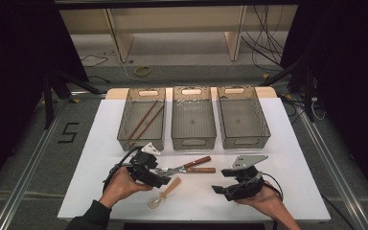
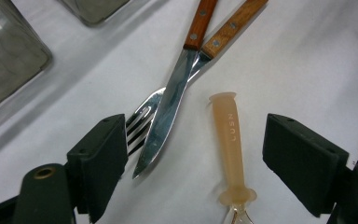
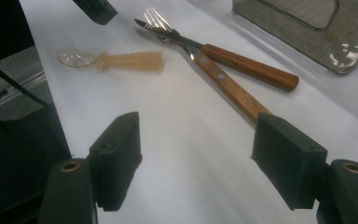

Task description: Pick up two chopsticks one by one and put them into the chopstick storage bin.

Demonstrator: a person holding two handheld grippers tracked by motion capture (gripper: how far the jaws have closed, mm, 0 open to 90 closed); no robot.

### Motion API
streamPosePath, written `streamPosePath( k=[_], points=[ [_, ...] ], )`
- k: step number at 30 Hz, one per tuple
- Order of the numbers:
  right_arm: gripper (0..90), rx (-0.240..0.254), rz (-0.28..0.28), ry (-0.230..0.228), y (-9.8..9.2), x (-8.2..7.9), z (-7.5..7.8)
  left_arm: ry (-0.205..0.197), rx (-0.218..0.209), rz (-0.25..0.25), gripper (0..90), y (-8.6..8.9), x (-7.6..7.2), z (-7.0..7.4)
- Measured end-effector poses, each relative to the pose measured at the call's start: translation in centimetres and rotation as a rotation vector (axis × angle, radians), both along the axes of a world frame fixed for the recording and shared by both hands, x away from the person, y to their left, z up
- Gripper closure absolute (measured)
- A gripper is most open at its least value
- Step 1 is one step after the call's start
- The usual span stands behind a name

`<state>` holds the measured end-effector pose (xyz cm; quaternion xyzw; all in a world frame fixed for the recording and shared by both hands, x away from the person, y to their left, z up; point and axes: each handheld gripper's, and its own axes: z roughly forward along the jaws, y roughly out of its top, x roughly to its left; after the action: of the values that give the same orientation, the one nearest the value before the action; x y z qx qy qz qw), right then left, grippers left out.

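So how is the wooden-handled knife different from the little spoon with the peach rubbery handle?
The wooden-handled steel knife is long with a pointed blade; the small spoon with the peach rubbery handle is short and stubby with a clear bowl. The knife lies crossed over a wooden-handled fork; the spoon lies alone. Both rest flat on the white table.

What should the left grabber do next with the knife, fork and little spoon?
Probably lower the left gripper a little and close on the knife. Its jaws stand open just above the table, with the knife blade and the spoon between them. The knife lies across the fork, so it likely has to come off first.
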<state>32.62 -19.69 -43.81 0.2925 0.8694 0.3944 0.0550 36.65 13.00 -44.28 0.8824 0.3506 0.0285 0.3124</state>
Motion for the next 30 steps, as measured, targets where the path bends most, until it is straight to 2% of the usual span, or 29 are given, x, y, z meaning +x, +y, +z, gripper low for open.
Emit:
streamPosePath(
  k=[11, 21, 30],
  points=[
    [32.9, -0.001, -0.002, 0.003, 0.0, 0.0, -0.1, 0.021, 0.03, -0.019, 23.2, -0.7, -0.7, -0.6],
    [32.9, -0.002, -0.004, 0.0, -0.1, 0.0, 0.0, 0.042, 0.036, -0.032, 24.5, -1.3, -1.1, -1.2],
    [32.8, 0.002, -0.011, -0.002, -0.2, 0.0, 0.1, 0.052, 0.07, -0.055, 29.2, -2.1, -1.4, -1.9]
  ],
)
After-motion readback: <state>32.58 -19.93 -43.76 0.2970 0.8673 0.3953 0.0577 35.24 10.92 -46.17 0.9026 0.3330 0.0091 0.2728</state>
